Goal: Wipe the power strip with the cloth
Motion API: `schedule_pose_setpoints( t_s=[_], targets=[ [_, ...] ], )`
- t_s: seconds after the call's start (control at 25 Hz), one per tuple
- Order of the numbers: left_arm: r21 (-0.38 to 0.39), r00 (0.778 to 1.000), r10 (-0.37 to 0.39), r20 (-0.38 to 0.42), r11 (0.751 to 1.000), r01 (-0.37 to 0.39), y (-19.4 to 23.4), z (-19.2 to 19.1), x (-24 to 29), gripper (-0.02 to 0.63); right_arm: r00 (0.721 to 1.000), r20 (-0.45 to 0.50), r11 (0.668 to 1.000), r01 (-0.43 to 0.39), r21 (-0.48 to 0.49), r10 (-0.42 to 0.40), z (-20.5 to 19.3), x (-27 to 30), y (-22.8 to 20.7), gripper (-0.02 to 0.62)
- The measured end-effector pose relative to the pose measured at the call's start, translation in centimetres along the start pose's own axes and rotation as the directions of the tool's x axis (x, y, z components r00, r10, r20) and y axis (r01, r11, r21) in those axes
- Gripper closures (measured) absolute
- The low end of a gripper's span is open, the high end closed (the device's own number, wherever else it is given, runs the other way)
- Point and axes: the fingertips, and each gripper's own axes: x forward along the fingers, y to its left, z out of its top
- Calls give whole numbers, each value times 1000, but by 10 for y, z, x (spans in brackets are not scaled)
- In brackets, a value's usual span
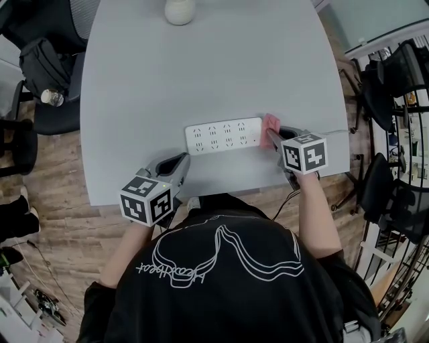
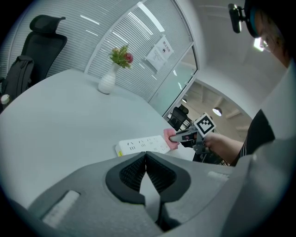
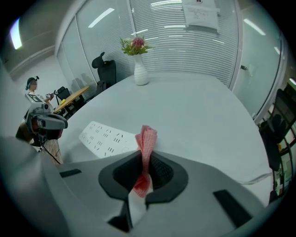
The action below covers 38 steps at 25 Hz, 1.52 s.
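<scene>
A white power strip point(image 1: 224, 136) lies flat near the front edge of the pale grey table point(image 1: 201, 74). My right gripper point(image 1: 273, 136) is shut on a pink cloth point(image 1: 270, 123) at the strip's right end. In the right gripper view the cloth point(image 3: 146, 143) sticks up from between the jaws, with the strip point(image 3: 107, 138) just to the left. The left gripper point(image 1: 179, 163) hovers at the table's front edge, below the strip's left end, jaws shut on nothing. The left gripper view shows the strip point(image 2: 143, 146) and the cloth point(image 2: 171, 140) ahead.
A white vase point(image 1: 179, 11) with flowers point(image 3: 134, 45) stands at the far side of the table. A cable point(image 1: 335, 132) runs right from the strip. Office chairs point(image 1: 47, 80) stand left, and dark chairs point(image 1: 395, 74) and racks crowd the right.
</scene>
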Motion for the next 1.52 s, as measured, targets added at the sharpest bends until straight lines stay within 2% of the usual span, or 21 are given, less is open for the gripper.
schedule_pose_setpoints(
  t_s=[0.24, 0.44, 0.88, 1.2, 1.52],
  targets=[
    [-6, 1000, 11, 12, 1000, -11, 3, 1, -4, 592, 996, 63, 998, -55, -25, 56, 27, -12, 23, 554],
    [-17, 999, 30, 27, 999, -30, 6, 1, -13, 592, 985, 90, 987, -141, -78, 147, 49, -14, 62, 554],
    [-65, 994, 94, 63, 994, -90, 24, -4, -41, 592, 954, 1, 923, -290, -254, 300, 66, 22, 159, 554],
    [-91, 989, 129, 77, 988, -122, 32, -9, -55, 592, 937, -54, 890, -344, -298, 345, 65, 42, 195, 554],
    [-107, 986, 147, 76, 984, -139, 36, -16, -62, 592, 937, -87, 877, -347, -332, 337, 56, 57, 206, 555]
  ],
)
